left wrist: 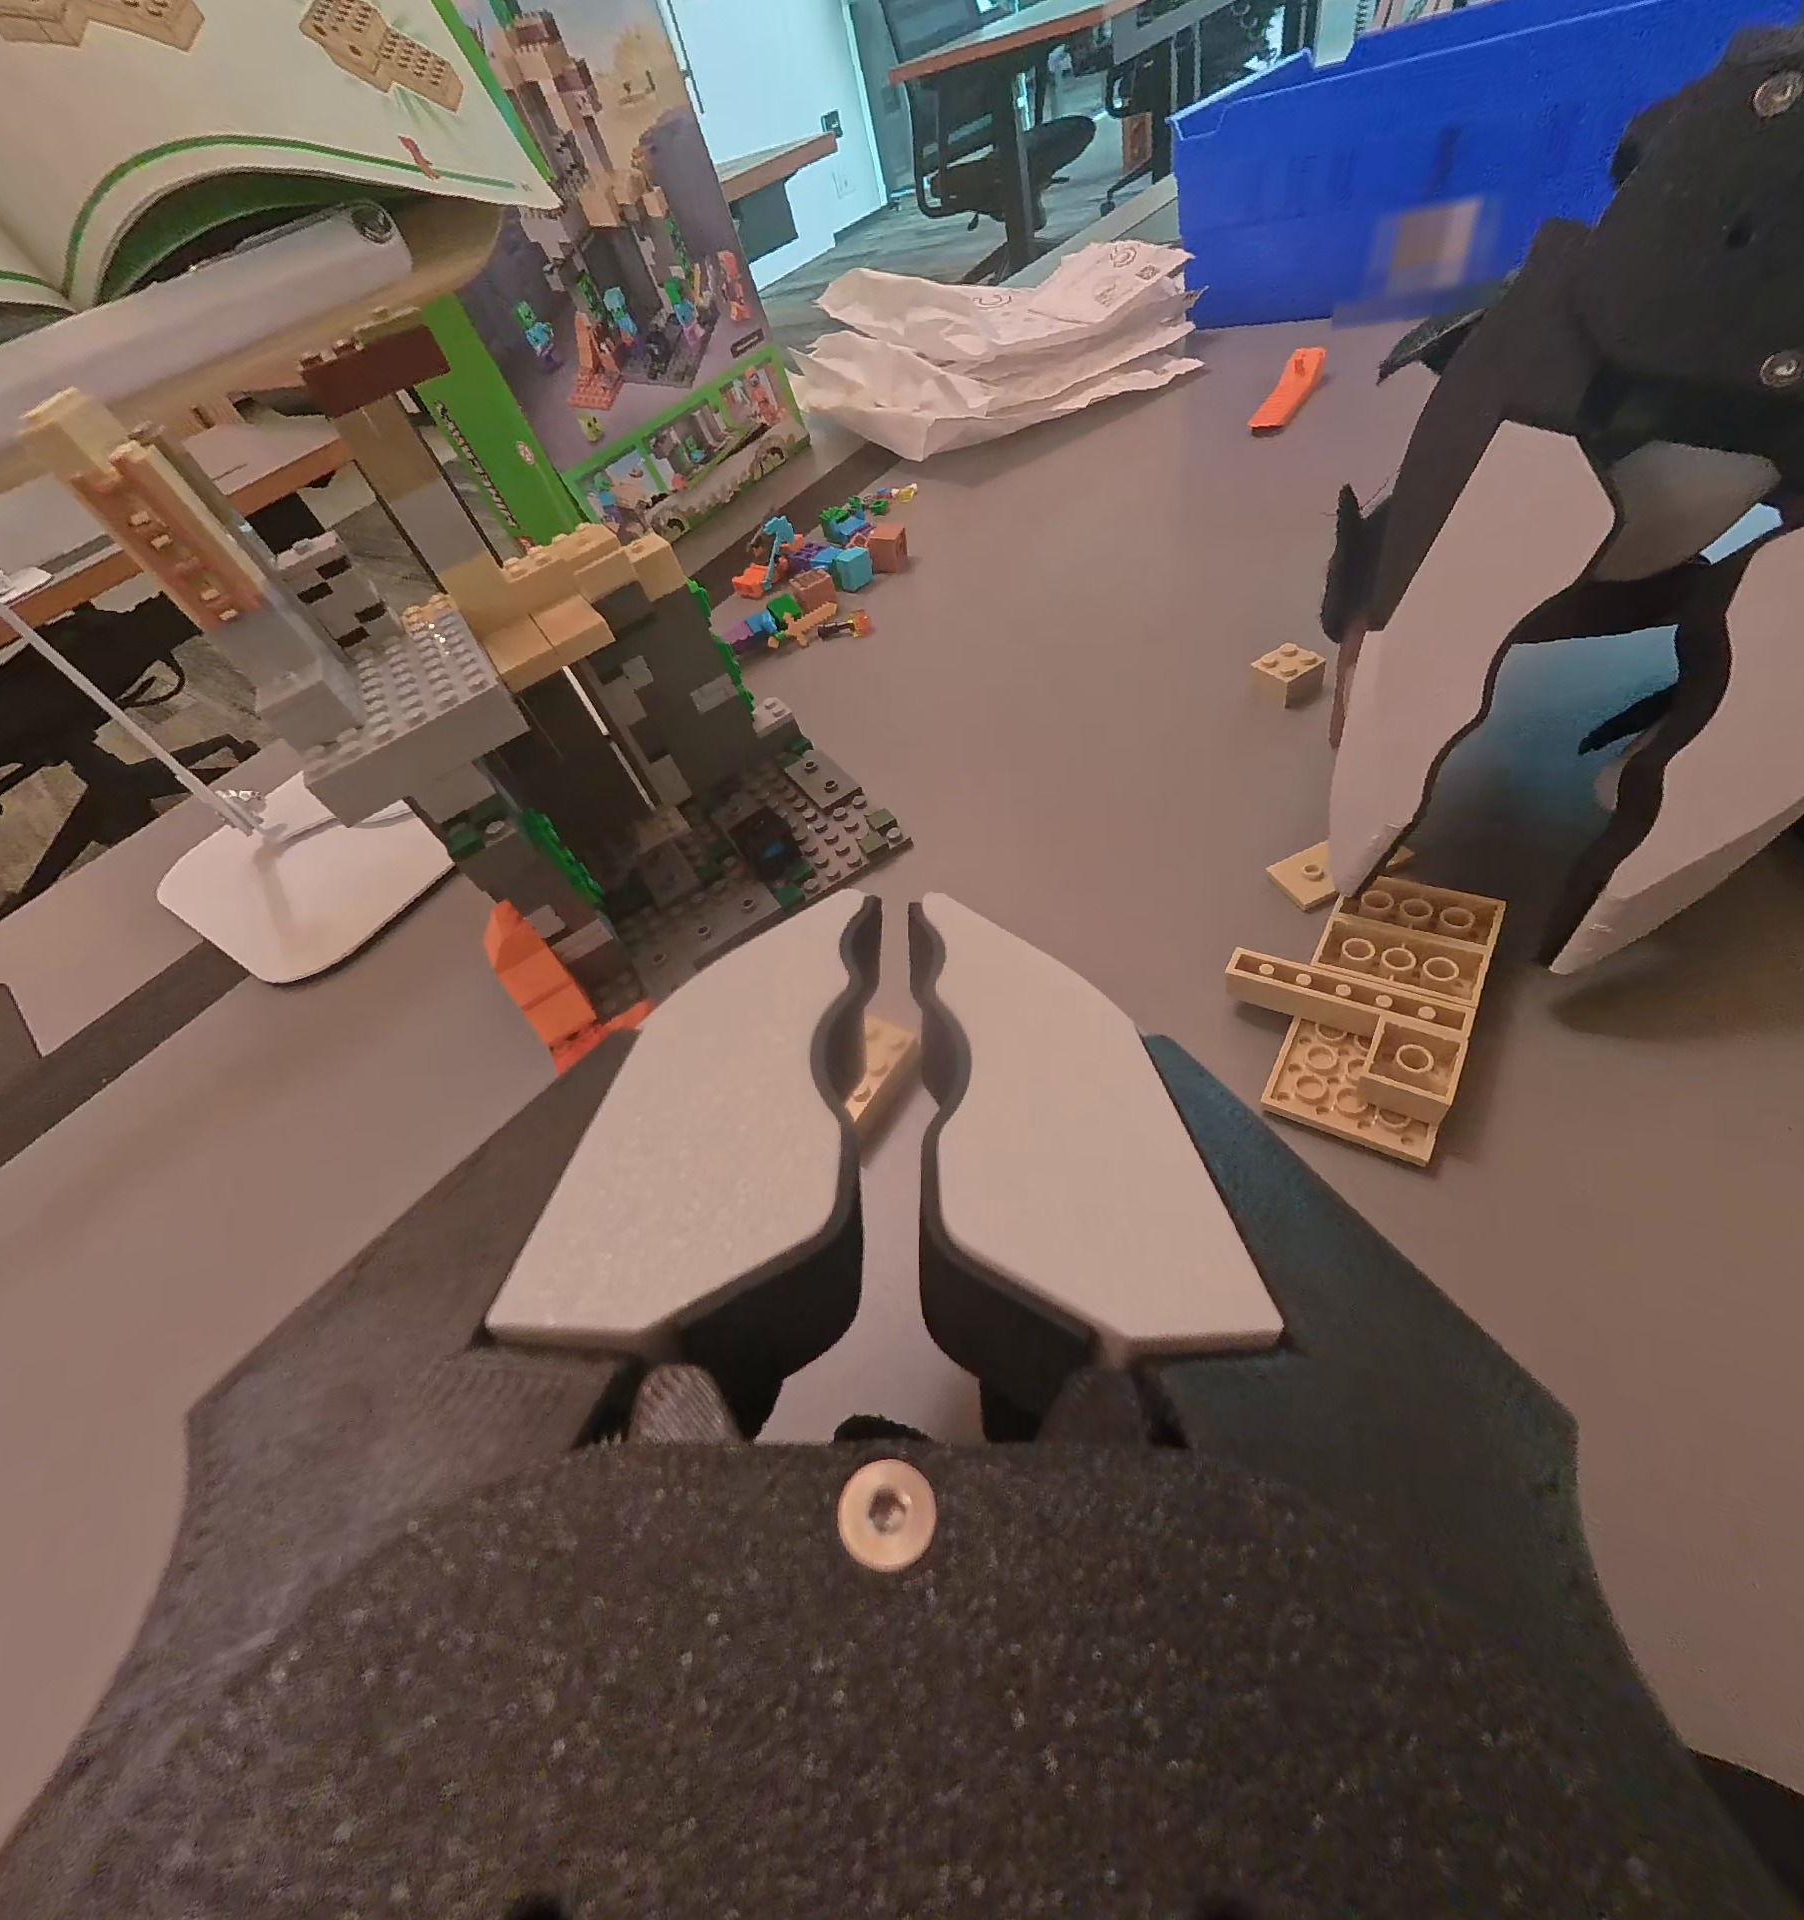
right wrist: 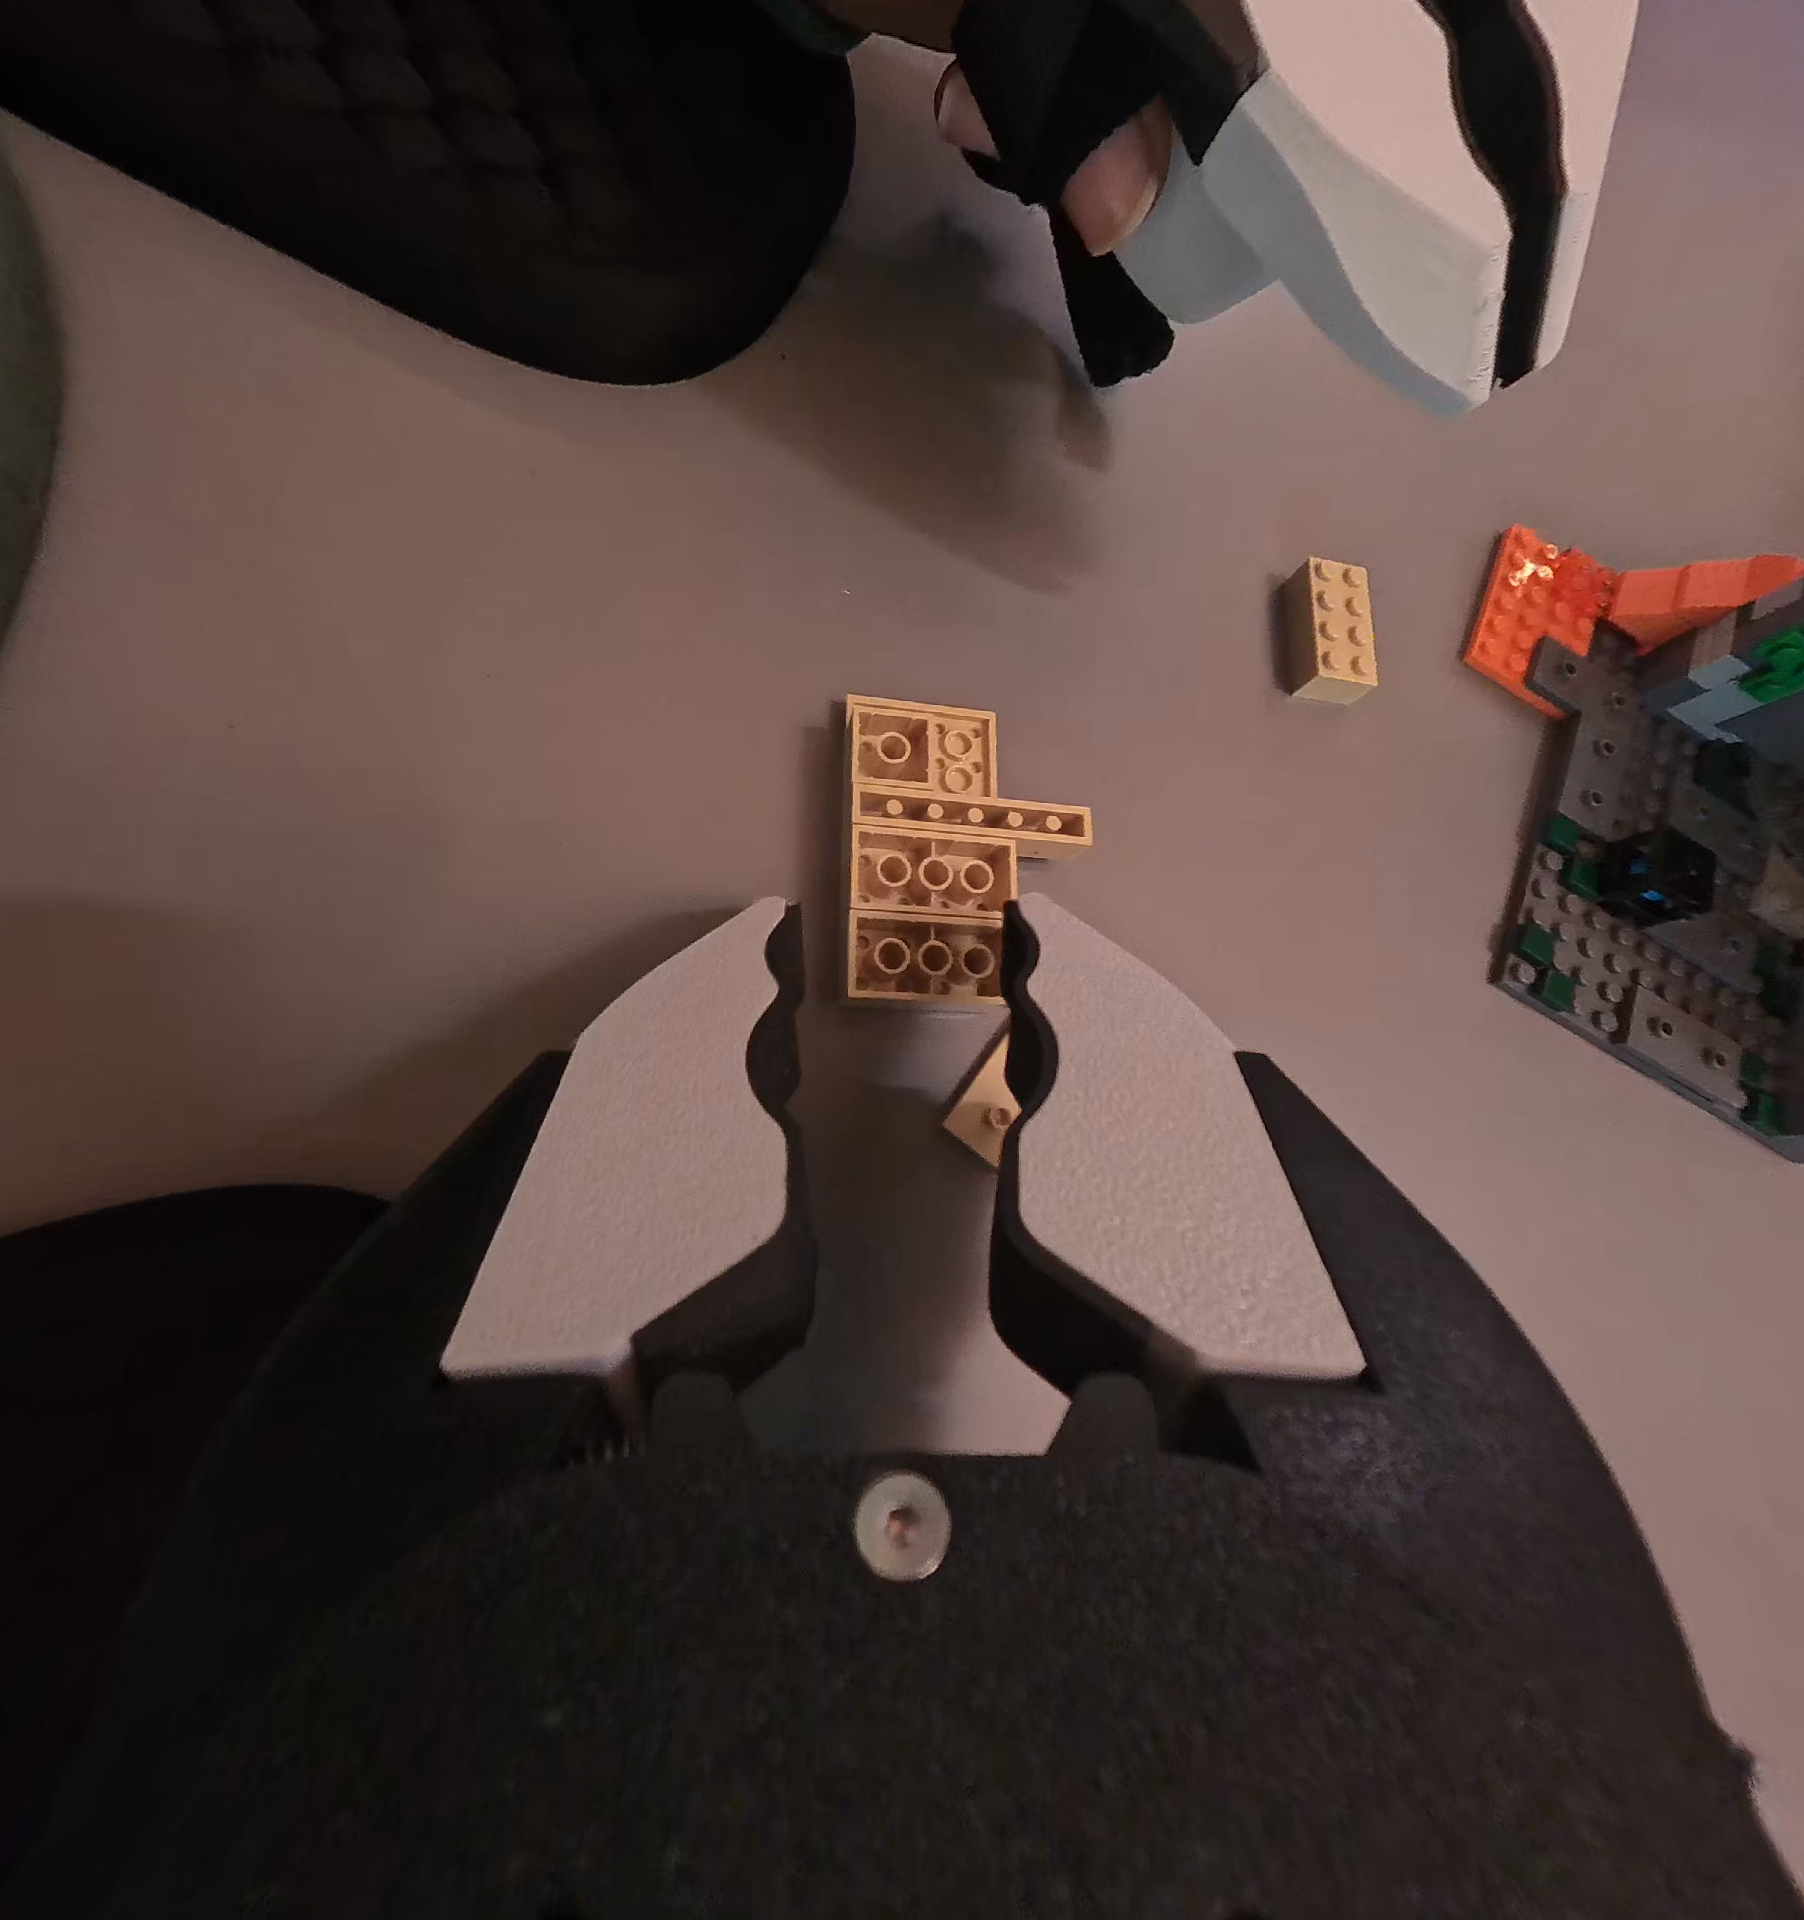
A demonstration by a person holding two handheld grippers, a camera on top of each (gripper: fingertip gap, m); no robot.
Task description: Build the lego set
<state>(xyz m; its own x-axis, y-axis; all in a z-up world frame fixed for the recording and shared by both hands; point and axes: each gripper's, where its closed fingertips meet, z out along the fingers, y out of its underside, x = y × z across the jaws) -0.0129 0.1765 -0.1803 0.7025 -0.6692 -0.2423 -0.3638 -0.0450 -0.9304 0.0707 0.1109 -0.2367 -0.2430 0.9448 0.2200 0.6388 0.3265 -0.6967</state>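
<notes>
**Partway: main model up, tan sub-assembly loose on the table**

Roughly mid-build, I'd judge; the tan sub-assembly [right wrist: 929, 862] lies studs-down on the grey table [right wrist: 462, 623], several bricks and a long thin piece joined, hollow undersides up; not yet attached to the main model [left wrist: 607, 748], which stands to the left on its grey baseplate with grey walls, green bits, tan top and an orange corner. The right gripper [right wrist: 903, 914] hangs over the near end of the sub-assembly, fingers spread, nothing held; one tip sits by a small tan plate [right wrist: 981, 1117]. The left gripper [left wrist: 895, 912] is nearly pressed together, a thin slit between tips, nothing pinched; a tan brick [left wrist: 882, 1070] lies on the table beneath it. Another small tan brick [left wrist: 1287, 673] lies apart. Left to do, by my guess: finish the tan section, flip and mount it, use up the coloured loose pieces [left wrist: 825, 571].

Outward: set box [left wrist: 628, 312] upright behind the model; open instruction booklet [left wrist: 202, 135] on a white stand [left wrist: 295, 894]; crumpled paper bags [left wrist: 1002, 343]; orange brick separator [left wrist: 1290, 390]; blue bin [left wrist: 1397, 166]. Office room, desks and chairs beyond.
</notes>
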